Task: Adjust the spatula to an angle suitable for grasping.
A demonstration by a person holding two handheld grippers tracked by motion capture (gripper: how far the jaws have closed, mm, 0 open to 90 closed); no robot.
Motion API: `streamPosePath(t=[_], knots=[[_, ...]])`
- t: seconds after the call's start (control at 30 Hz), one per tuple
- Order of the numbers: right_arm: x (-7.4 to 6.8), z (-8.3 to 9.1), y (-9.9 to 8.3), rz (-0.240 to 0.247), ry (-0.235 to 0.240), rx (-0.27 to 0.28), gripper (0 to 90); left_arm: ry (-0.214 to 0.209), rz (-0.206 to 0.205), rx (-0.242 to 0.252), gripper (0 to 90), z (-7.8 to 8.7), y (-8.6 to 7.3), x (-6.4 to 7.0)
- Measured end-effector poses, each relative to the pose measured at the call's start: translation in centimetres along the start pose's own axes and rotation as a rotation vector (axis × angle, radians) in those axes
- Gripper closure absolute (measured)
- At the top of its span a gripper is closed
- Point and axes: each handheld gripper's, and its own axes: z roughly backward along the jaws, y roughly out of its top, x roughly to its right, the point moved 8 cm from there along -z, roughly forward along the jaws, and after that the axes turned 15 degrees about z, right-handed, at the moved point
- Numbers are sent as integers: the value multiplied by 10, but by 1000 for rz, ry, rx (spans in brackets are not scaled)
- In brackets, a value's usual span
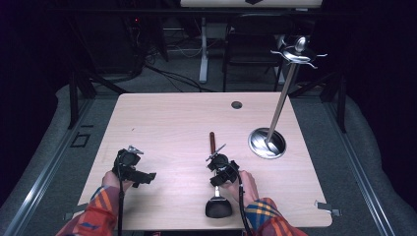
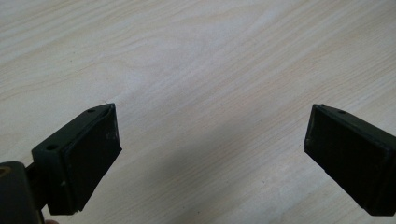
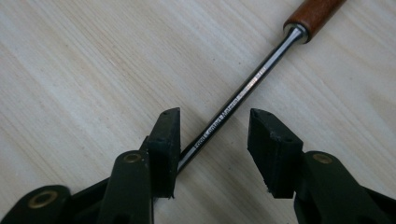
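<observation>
Printed along the steel shaft [image 3: 243, 93] of the utensil [image 1: 215, 172] in small white letters, partly legible as "Food Contact Material", followed by a short reddish mark too blurred to read. Lying flat on the light wooden table [image 1: 172, 123], brown wooden handle [image 3: 317, 13] pointing away from the person, black rounded head [image 1: 218, 208] near the table's front edge. Straddled by the right gripper [image 3: 212, 140], its 2 jaws parted with the shaft running up between them; shaft against or just under the left-hand jaw in the right gripper view, well clear of the other jaw, so not pinched. Held low over bare wood toward the table's left front, the left gripper [image 2: 210, 149], jaws spread wide and nothing between them. Seen from the high view alone: a metal stand [image 1: 282, 96] with a round shiny base [image 1: 267, 143] on the right half of the table, a slanting pole, hooks and a knob at its top [image 1: 299, 49]; a small dark round hole [image 1: 237, 104] near the far edge; plaid sleeves [image 1: 96, 214] at the bottom; a chair [image 1: 251, 44] and cables on the floor beyond. Seen close up in the right gripper view: the lettering, the wood grain and the metal collar where shaft meets handle.
</observation>
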Motion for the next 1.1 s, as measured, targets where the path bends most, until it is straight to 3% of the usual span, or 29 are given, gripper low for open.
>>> streamPosePath(t=[0.03, 0.37, 0.4, 0.6, 0.67, 0.8, 0.9, 1.0, 1.07, 1.1], knots=[[2, 1, -2, 3, -8, -10, 624, -1, 1, 0, 36, 0, 0, 0], [13, 7, -15, -17, -22, -41, 693, -2, 11, 2, 40, 0, 0, 0], [18, 10, -22, -11, -31, -75, 711, -5, 12, 1, 38, 0, 0, -1], [30, 16, -38, -27, -25, -101, 755, -8, 19, -1, 36, -1, 0, 0], [36, 17, -46, -44, -46, -104, 775, -7, 13, 1, 36, 0, 0, 0], [38, 21, -52, -4, -68, -149, 782, -12, 26, 7, 36, -1, 1, -1], [38, 23, -61, -3, -72, -159, 796, -13, 16, -22, 37, -5, -2, 0], [40, 26, -67, 38, -77, -180, 802, -13, 16, -13, 37, -3, -1, 0], [40, 26, -68, 30, -74, -171, 804, -9, 17, -10, 37, -2, -1, -1], [42, 28, -72, 56, -85, -187, 810, -7, 24, -11, 37, -2, -1, -1]])
